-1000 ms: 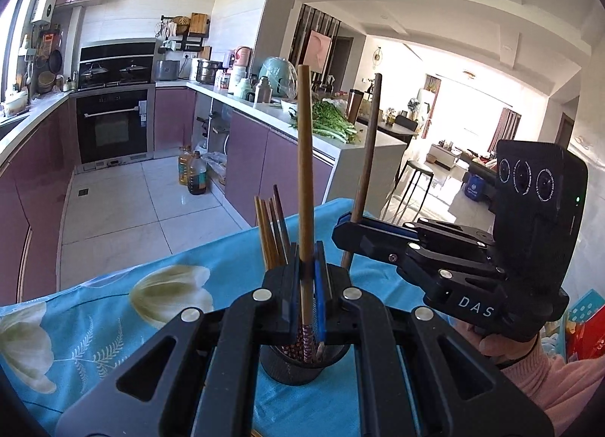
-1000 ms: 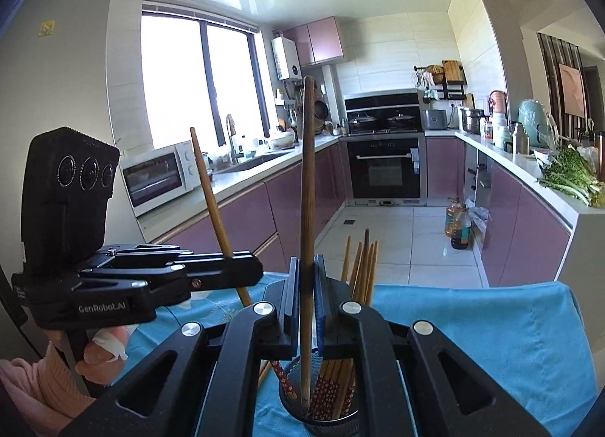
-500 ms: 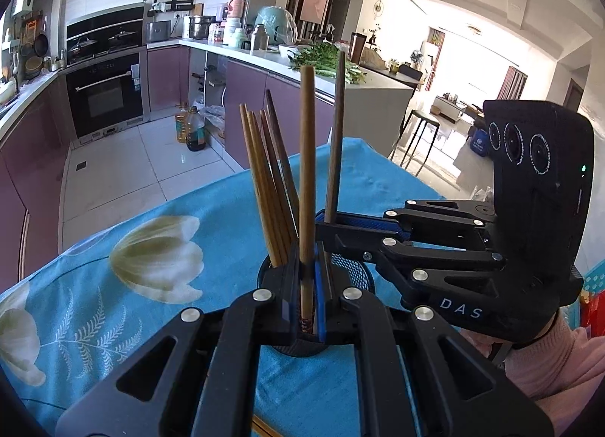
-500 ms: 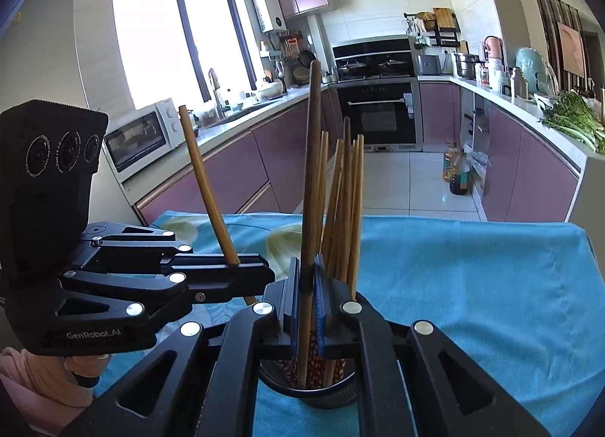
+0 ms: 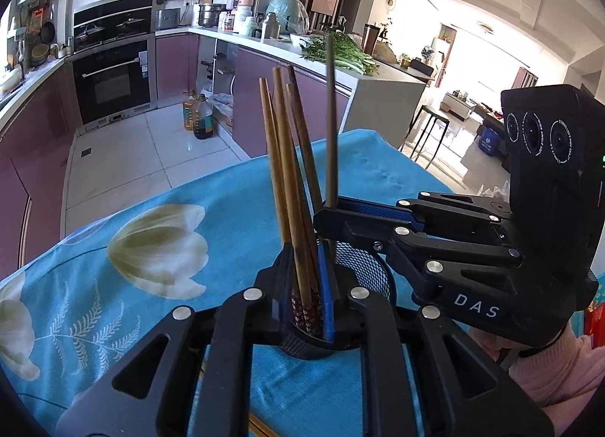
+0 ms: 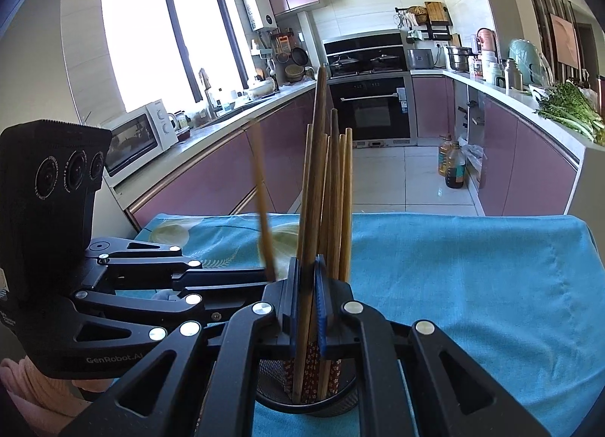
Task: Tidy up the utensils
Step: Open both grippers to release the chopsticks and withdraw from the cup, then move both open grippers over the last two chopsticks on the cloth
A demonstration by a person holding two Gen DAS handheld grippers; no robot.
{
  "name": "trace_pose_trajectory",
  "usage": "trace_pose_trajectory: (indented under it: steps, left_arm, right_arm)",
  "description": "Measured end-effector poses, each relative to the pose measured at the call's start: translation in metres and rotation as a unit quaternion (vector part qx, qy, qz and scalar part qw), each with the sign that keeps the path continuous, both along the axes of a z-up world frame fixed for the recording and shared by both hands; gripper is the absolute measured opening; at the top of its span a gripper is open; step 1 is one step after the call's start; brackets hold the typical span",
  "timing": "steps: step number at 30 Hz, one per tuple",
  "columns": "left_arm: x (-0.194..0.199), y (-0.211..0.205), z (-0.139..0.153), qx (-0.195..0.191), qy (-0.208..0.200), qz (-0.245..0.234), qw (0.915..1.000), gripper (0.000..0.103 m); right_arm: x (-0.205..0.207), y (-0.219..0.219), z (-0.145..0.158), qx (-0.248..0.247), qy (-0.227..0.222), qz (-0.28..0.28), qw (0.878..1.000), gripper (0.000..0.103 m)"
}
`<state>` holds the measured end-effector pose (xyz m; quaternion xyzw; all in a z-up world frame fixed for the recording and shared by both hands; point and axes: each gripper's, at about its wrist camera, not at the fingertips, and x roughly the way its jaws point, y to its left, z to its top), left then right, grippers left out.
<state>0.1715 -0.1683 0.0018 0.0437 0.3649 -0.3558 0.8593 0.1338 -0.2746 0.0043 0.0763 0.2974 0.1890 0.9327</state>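
A black mesh cup (image 5: 372,261) (image 6: 342,401) stands on the blue flowered cloth and holds several wooden chopsticks (image 5: 272,157) (image 6: 346,202). My left gripper (image 5: 304,261) (image 6: 267,281) hovers over the cup's rim. Its jaws are opening around one chopstick (image 6: 261,191), which leans loose and blurred with its patterned end in the cup. My right gripper (image 6: 306,287) (image 5: 326,215) reaches in from the other side. It is shut on a darker upright chopstick (image 6: 319,157) (image 5: 331,115) whose lower end is inside the cup.
The table cloth (image 6: 472,285) spreads to the right, and its far edge drops to the tiled kitchen floor. Another chopstick (image 5: 261,426) lies on the cloth under my left gripper. A pink-sleeved hand (image 5: 559,369) holds each gripper.
Both grippers have sunk toward the cup, and their chopsticks' ends have gone into it. The left chopstick has tipped over against the bundle as the left jaws parted a little.
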Motion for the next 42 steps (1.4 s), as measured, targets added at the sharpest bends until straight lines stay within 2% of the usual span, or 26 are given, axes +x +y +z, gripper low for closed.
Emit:
trace_pose_trajectory:
  steps: [2, 4, 11, 15, 17, 20, 26, 29, 33, 42]
  left_arm:
    - [0.000, 0.003, 0.000, -0.003, 0.002, 0.002, 1.0000, 0.014]
    - [-0.002, 0.006, 0.001, -0.004, -0.001, 0.006, 1.0000, 0.015]
    - [-0.019, 0.026, 0.009, -0.015, -0.035, 0.027, 0.9989, 0.025]
    - [-0.040, 0.049, 0.012, -0.025, -0.067, 0.046, 0.9964, 0.040]
    - [-0.050, 0.062, 0.011, -0.023, -0.079, 0.059, 0.9948, 0.043]
    - [-0.062, 0.083, 0.002, -0.017, -0.086, 0.087, 0.9924, 0.054]
    - [-0.074, 0.121, -0.026, 0.009, -0.062, 0.140, 0.9882, 0.057]
    - [-0.077, 0.133, -0.043, 0.020, -0.042, 0.153, 0.9872, 0.057]
    - [-0.079, 0.141, -0.064, 0.029, -0.020, 0.163, 0.9860, 0.057]
    - [-0.078, 0.139, -0.087, 0.037, 0.008, 0.168, 0.9851, 0.057]
  right_arm:
    - [0.000, -0.001, 0.000, 0.001, 0.000, -0.001, 1.000, 0.009]
    - [0.001, -0.001, 0.001, 0.003, 0.000, -0.002, 1.000, 0.015]
    - [-0.013, 0.001, 0.003, 0.009, -0.006, 0.010, 1.000, 0.019]
    - [-0.031, 0.006, 0.009, 0.018, -0.020, 0.037, 0.999, 0.024]
    - [-0.042, 0.012, 0.012, 0.018, -0.027, 0.058, 0.998, 0.028]
    - [-0.056, 0.025, 0.008, 0.016, -0.025, 0.098, 0.995, 0.031]
    - [-0.063, 0.059, -0.026, -0.001, 0.030, 0.139, 0.990, 0.033]
    - [-0.057, 0.075, -0.052, -0.004, 0.074, 0.145, 0.987, 0.033]
    - [-0.056, 0.090, -0.076, -0.012, 0.108, 0.147, 0.983, 0.033]
    - [-0.051, 0.107, -0.094, -0.047, 0.130, 0.128, 0.982, 0.030]
